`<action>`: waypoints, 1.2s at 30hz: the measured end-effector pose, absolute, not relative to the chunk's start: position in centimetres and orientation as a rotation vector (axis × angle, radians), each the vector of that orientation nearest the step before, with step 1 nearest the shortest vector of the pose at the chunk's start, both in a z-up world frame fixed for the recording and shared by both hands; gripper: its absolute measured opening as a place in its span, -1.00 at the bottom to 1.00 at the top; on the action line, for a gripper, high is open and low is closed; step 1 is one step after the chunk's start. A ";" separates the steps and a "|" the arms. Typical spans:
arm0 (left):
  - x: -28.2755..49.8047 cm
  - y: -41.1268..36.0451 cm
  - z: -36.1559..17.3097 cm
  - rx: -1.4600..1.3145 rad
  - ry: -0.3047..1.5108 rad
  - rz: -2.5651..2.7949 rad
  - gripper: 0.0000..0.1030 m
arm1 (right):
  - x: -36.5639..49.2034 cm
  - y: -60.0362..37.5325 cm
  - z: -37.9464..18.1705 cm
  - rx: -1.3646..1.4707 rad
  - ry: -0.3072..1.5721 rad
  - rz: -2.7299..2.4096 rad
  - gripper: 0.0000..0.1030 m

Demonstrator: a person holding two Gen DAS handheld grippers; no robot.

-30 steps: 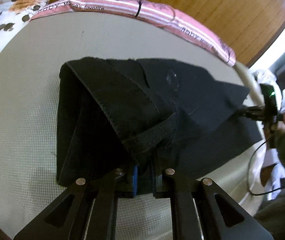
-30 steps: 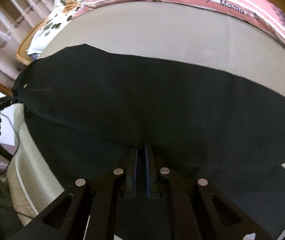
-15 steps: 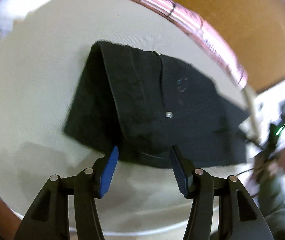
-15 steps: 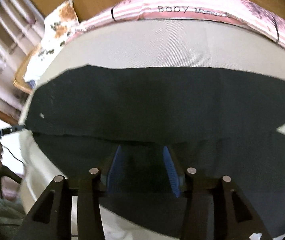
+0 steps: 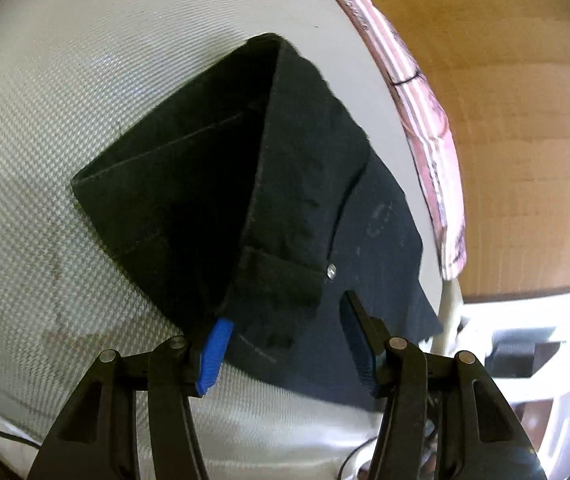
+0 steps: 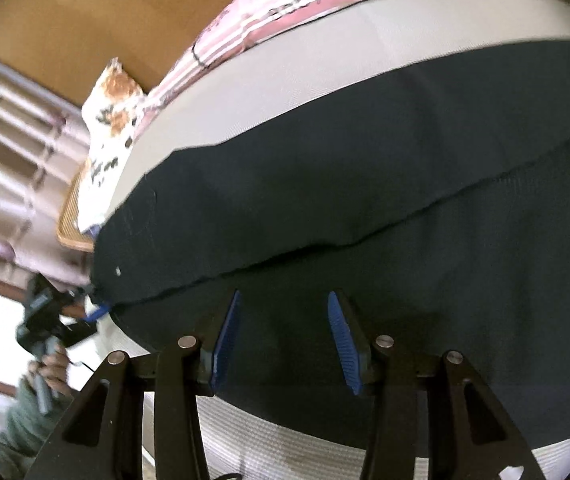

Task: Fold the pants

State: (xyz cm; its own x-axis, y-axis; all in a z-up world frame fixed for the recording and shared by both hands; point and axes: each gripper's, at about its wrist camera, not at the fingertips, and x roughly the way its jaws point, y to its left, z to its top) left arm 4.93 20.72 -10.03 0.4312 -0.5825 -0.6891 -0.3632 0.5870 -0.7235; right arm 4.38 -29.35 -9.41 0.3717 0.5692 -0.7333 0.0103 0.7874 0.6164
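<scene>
Lying folded once lengthwise on the bed (image 5: 45, 128), the black pants (image 5: 213, 200) fill mid-frame; both the left gripper (image 5: 285, 344) and right gripper (image 6: 283, 344) stand open, holding nothing. Crosswise folds seem left.

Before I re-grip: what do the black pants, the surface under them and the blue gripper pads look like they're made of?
Pants: matte black woven cloth, probably cotton twill; stitched seams, metal button.
Surface: pale textile with a fine ribbed weave and slight sheen, likely a mattress cover.
Pads on the right hand-held gripper: blue, ridged, seemingly rubber or soft plastic.
</scene>
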 end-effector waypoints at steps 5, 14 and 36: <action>5.1 20.5 -9.2 -0.931 1.128 -0.148 -0.49 | 4.7 -30.6 -11.5 0.760 1.137 0.344 -0.16; 5.9 21.8 -7.1 -0.912 1.074 -0.160 -0.63 | 7.1 -33.2 -12.7 0.917 1.027 0.222 -0.23; 9.6 21.9 -5.8 -0.610 1.231 -0.134 -0.65 | 3.7 -33.2 -5.7 0.574 0.994 0.119 -0.89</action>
State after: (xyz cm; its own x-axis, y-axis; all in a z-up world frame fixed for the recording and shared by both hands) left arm 9.63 21.91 -5.80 0.3478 -0.4150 -0.8407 -0.2242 0.8339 -0.5044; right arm 3.74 -33.17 -5.70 0.5518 0.3493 -0.7573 0.1606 0.8465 0.5075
